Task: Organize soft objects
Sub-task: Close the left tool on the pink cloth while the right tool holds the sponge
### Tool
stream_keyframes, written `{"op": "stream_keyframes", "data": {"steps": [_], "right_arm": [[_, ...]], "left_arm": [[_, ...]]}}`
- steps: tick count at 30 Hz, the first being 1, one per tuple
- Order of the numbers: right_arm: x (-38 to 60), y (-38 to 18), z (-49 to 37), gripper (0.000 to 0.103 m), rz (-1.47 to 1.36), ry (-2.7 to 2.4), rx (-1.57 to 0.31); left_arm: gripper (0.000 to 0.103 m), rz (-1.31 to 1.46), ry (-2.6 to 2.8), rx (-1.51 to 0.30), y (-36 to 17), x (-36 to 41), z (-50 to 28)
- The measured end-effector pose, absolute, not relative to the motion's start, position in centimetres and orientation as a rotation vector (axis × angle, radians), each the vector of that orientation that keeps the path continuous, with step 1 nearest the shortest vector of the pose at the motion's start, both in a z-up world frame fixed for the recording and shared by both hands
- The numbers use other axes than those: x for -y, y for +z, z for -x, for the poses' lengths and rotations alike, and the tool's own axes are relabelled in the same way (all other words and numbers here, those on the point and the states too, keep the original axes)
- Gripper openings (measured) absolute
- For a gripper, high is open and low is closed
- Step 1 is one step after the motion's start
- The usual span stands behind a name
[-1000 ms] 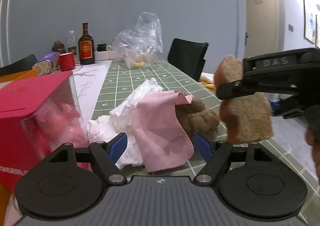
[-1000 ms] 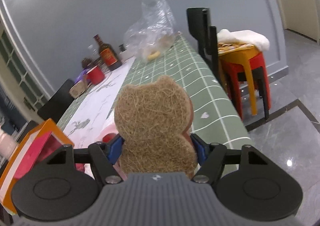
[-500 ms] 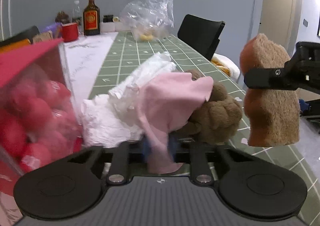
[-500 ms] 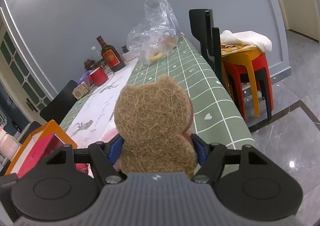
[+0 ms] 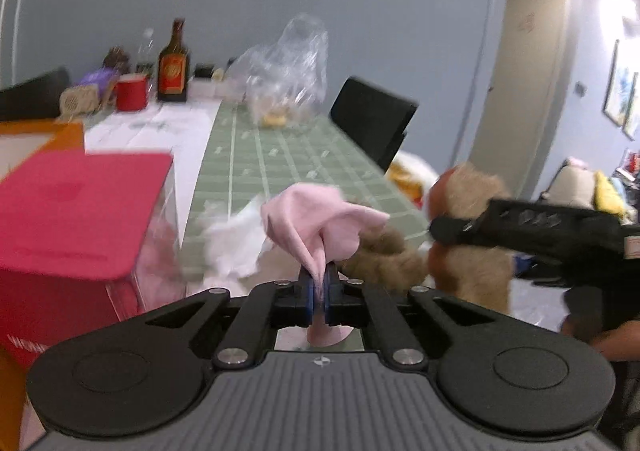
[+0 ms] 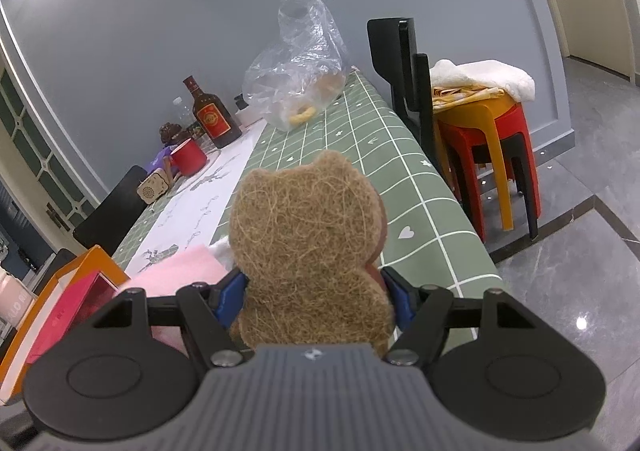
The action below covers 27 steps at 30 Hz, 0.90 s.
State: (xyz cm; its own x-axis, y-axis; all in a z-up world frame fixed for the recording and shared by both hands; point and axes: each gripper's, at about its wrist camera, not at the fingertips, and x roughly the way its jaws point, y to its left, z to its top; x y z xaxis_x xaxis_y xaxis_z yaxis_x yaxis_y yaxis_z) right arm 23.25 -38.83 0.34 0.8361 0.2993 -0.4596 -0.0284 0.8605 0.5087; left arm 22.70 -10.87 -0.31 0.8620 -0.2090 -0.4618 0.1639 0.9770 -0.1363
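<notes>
1. Left gripper [image 5: 319, 293]: jaws closed on a fold of the pink cloth [image 5: 320, 223], which is bunched just ahead of the fingertips.
2. Right gripper [image 6: 313, 297]: jaws held wide, pads pressed on both flanks of the bear-shaped fibre sponge [image 6: 308, 251], which stands upright between them.
3. Seen only in the left wrist view: white cloth [image 5: 236, 243] left of the pinched fold, brown plush toy [image 5: 384, 255] to its right, red-lidded box [image 5: 76, 211] far left.
4. Seen only in the right wrist view: stacked stools [image 6: 488, 139] beyond the table edge, right of the sponge.
</notes>
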Motion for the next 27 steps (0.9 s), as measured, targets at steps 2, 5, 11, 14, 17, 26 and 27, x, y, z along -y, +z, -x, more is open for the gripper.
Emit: {"op": "stream_keyframes", "data": {"steps": [2, 5, 11, 14, 17, 26, 27], "right_arm": [[38.8, 0.3, -23.2, 0.07, -0.51, 0.184, -0.557], [38.8, 0.2, -23.4, 0.07, -0.506, 0.182, -0.561], [39.0, 0.1, -23.5, 0.07, -0.509, 0.179, -0.559], [38.9, 0.3, -23.4, 0.07, -0.515, 0.185, -0.549], [39.0, 0.5, -23.1, 0.07, -0.526, 0.19, -0.53], [38.3, 2.7, -21.0, 0.07, -0.64, 0.354, -0.385], [38.0, 3.1, -20.6, 0.07, -0.656, 0.383, -0.37]], "left_arm": [[0.005, 0.107, -0.23, -0.466, 0.2, 10.8, -22.3], [0.005, 0.149, -0.283, -0.438, 0.8, 10.4, -21.9], [0.004, 0.154, -0.302, -0.396, 1.3, 10.4, -21.3], [0.004, 0.142, -0.305, -0.373, 1.3, 10.7, -21.0], [0.004, 0.116, -0.316, -0.343, 1.7, 11.1, -20.3], [0.004, 0.064, -0.266, -0.202, 6.8, 10.4, -15.0], [0.004, 0.066, -0.25, -0.174, 7.9, 9.6, -14.0]]}}
